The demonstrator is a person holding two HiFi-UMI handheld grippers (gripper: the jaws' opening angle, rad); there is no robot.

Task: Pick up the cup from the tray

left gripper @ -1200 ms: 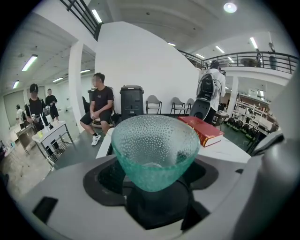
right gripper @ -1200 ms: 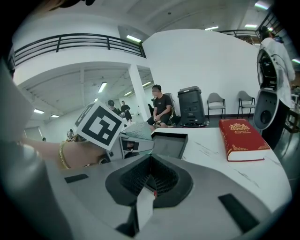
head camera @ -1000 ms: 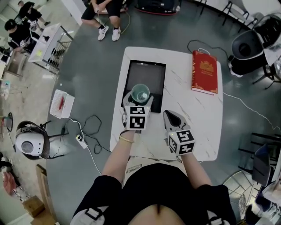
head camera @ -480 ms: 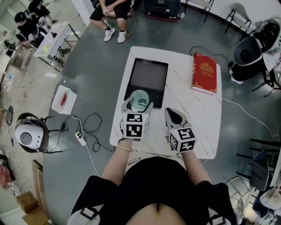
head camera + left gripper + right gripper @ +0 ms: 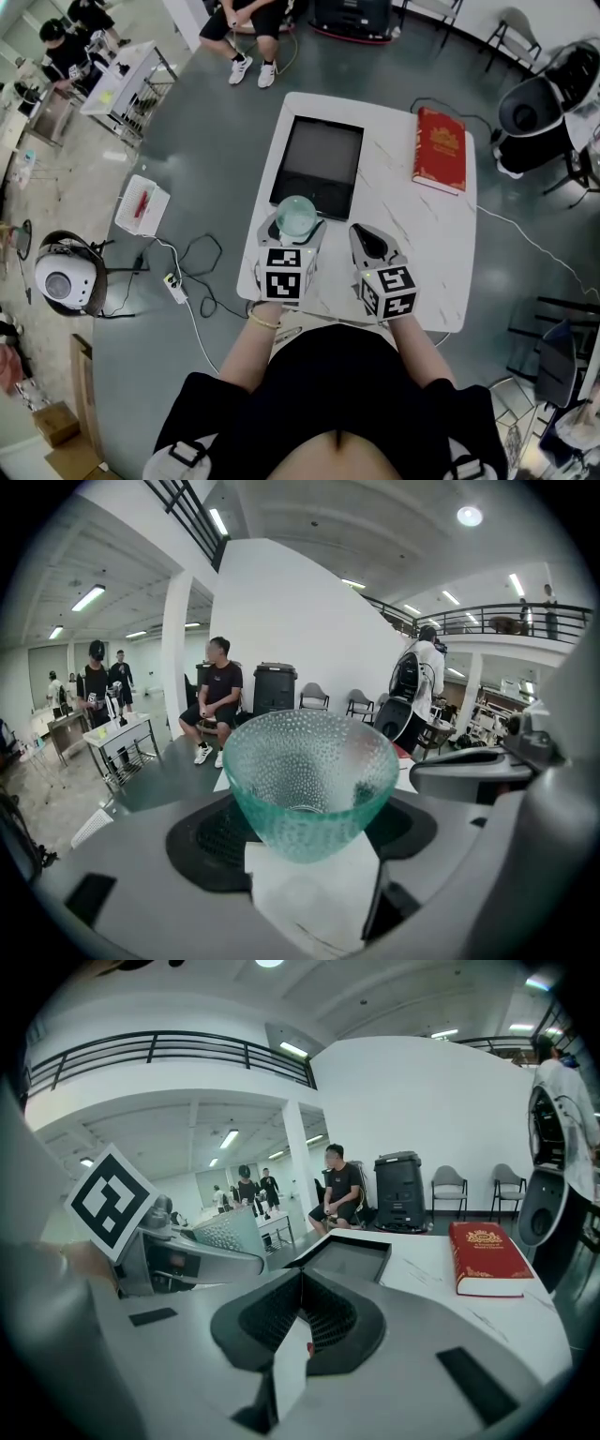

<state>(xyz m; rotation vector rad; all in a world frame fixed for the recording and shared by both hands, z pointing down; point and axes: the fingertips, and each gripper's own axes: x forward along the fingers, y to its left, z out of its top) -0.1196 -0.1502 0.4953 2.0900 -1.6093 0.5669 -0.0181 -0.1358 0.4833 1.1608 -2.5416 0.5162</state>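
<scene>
At the far left of the head view, a white rounded appliance (image 5: 61,281) sits on the grey floor. Above it and to its right lies a white basket (image 5: 142,204) with something red inside. A power strip (image 5: 173,286) with a black looping cable lies just right of these. At the top edge, left of centre, a seated person (image 5: 246,14) shows only as legs and white shoes.

The white marbled table (image 5: 422,253) fills the middle of the frame. At its lower left the left gripper (image 5: 295,227) points up the frame, its jaws set on either side of the cup (image 5: 297,214) and gripping it. The cup is a pale green, dimpled glass one, flaring toward the rim, and the left gripper view shows it upright between the two dark pads. In the head view the cup sits over the near edge of the tray (image 5: 319,159), a dark rectangular one lying in the table's upper left part (whether the cup's base touches the tray cannot be made out).

Just right of the left gripper, the right gripper (image 5: 364,242) is held over bare tabletop, apart from the tray. Its own view shows the jaws closed, pad against pad. Farther right, near the table's upper right corner, a red book (image 5: 440,150) lies flat, well apart from the tray. Beyond the table, at the upper right of the frame, stands a black chair (image 5: 530,112).
</scene>
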